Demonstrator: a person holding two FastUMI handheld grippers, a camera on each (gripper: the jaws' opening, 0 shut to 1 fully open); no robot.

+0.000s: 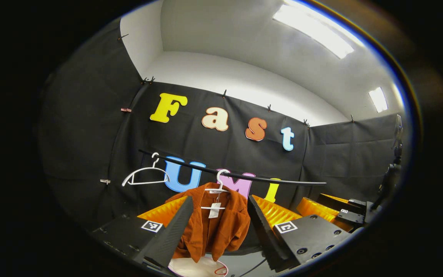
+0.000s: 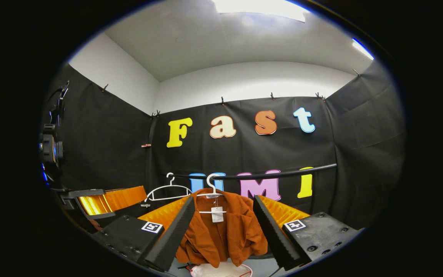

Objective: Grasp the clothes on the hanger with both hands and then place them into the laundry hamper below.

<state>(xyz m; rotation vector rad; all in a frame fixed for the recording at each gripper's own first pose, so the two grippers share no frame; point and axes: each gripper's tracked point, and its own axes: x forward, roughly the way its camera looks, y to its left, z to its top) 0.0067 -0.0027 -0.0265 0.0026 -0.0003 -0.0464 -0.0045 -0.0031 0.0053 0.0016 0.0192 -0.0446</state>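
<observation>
Clothes [image 1: 214,227], an orange jacket, hung on a white hanger [image 1: 217,190] from the black rail [image 1: 244,176] vs. black-cloth walls, above the white hamper [image 2: 221,270]. We held left gripper [image 1: 217,231] & right gripper [image 2: 221,234] wide open, empty.

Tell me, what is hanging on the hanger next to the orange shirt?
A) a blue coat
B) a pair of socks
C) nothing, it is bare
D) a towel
C: the second hanger hangs bare on the rail, left of the orange shirt in the right gripper view.
</observation>
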